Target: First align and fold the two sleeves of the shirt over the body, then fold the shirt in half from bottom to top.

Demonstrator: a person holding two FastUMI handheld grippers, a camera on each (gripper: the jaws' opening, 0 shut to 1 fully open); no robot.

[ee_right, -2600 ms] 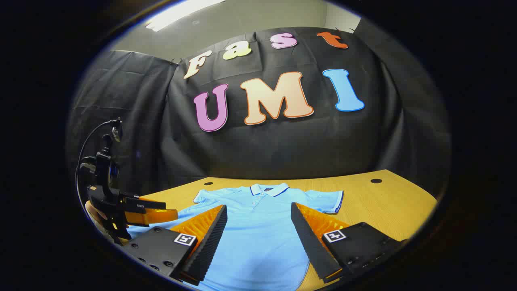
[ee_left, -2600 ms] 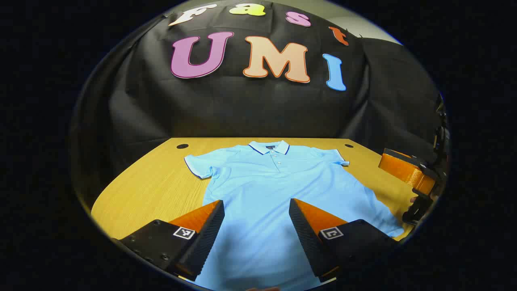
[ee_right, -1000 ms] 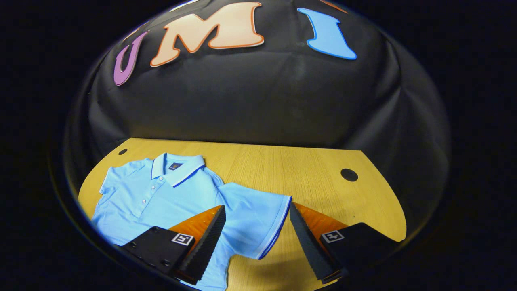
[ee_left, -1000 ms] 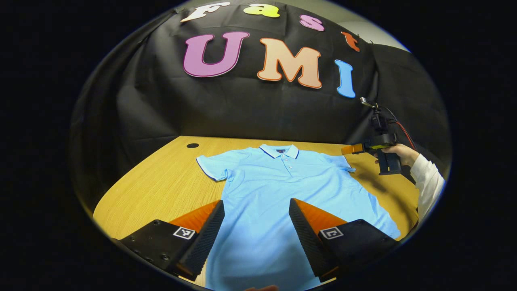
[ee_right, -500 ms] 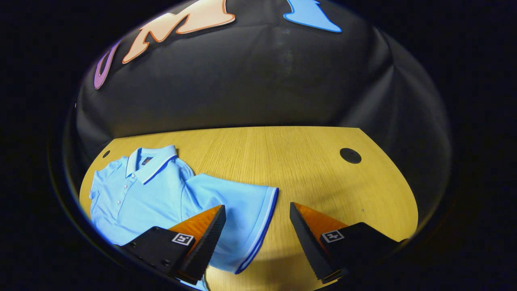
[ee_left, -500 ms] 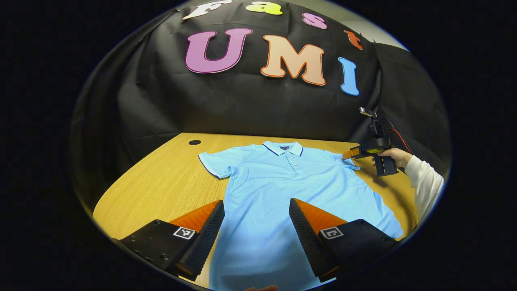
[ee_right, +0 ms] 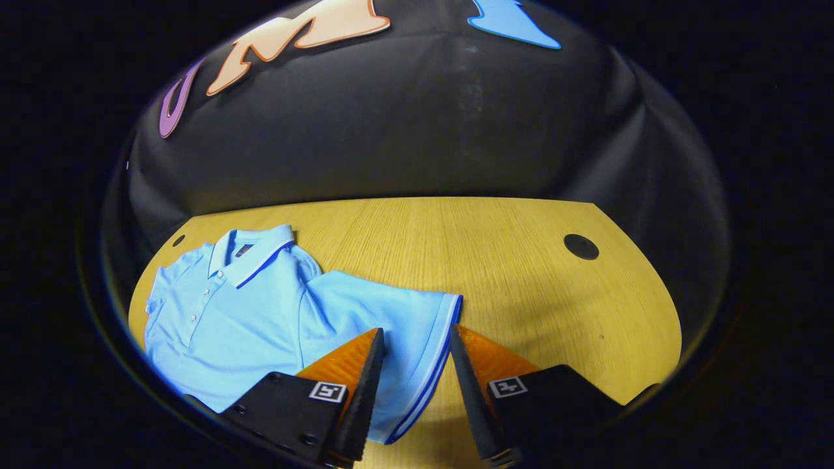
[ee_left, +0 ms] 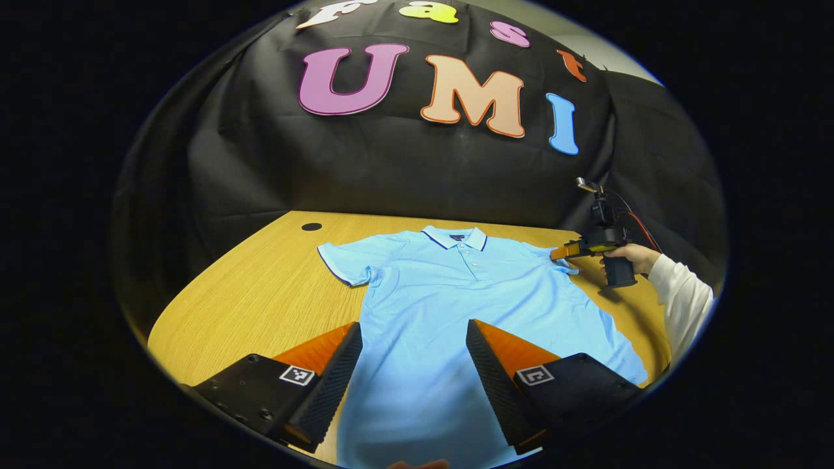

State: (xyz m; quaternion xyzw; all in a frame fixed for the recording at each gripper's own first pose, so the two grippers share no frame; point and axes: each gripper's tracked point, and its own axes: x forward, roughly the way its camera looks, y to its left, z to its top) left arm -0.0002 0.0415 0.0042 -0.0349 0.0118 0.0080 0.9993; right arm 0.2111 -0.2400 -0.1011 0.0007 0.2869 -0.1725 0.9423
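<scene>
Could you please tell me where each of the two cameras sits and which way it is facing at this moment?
Left gripper view: rides on the left gripper near the shirt's hem, facing up its body toward the collar; its own two fingers show, and farther off the right gripper in a hand with a sleeve.
Right gripper view: rides on the right gripper at the shirt's right sleeve cuff, its own fingers straddling the cuff.
Shared: the shirt, the table, the booth wall.

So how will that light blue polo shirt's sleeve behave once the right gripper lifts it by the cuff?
The light blue polo shirt lies flat and thin on the wooden table, so its sleeve will probably droop limply. It looks light. The right gripper, jaws narrowed around the trimmed cuff, may let it slip if gripping only the edge.
</scene>
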